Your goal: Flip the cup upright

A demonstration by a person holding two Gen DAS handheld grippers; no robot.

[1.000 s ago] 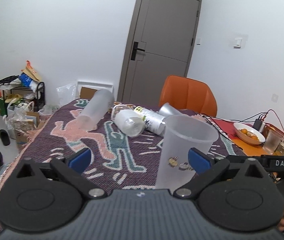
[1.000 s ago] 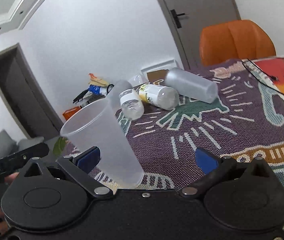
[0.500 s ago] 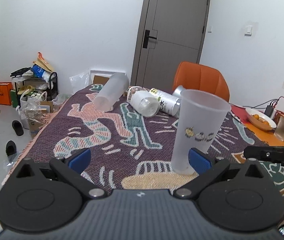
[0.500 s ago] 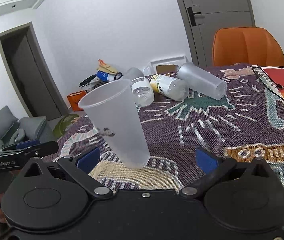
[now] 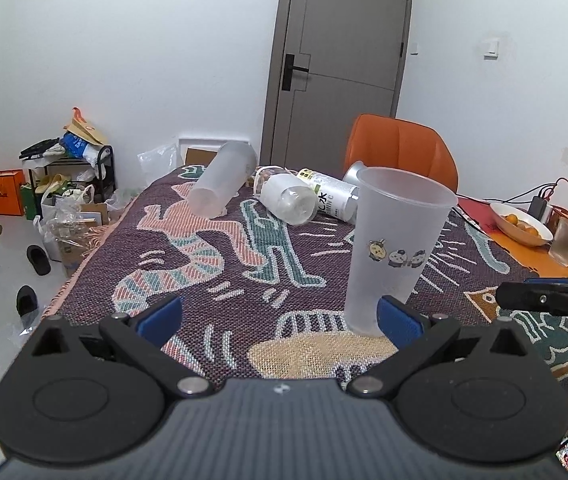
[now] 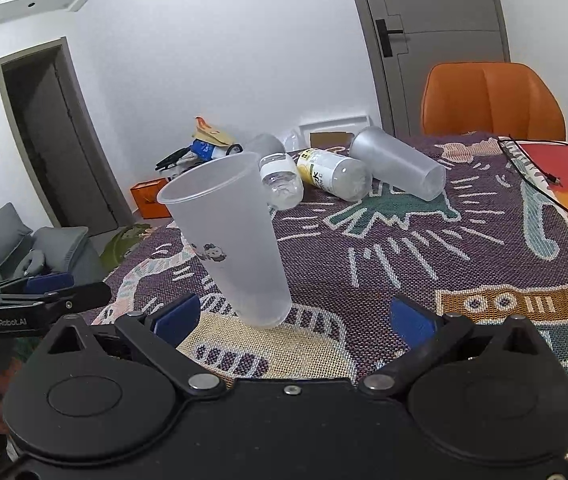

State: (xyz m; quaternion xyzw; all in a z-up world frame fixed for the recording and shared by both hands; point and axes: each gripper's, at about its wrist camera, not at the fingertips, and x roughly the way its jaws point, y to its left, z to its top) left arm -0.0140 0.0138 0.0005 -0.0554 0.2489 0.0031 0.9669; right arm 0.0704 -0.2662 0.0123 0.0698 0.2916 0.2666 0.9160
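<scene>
Cup stands upright on the patterned cloth covering the bench, mouth up, with small cartoon figures printed on its frosted side. In the left wrist view it sits at about 1 o'clock from the left gripper, its base just beside the right blue pad; whether the pad touches it cannot be told. The left gripper's fingers are spread wide and hold nothing.

In the right wrist view the same cup appears at about 11 o'clock from the right gripper, leaning in the fisheye picture, its base on a tan patch of the cloth. The right gripper's fingers are also spread wide, with nothing between them, and the cup stands nearer the left pad without clearly touching it.

Farther back, toward 12 o'clock, a second frosted cup lies on its side, with a clear bottle and a labelled bottle lying beside it. In the right wrist view a third frosted cup lies on its side at about 1 o'clock. An orange chair stands at the far edge of the bench, and a bowl of fruit sits at 2 o'clock.
</scene>
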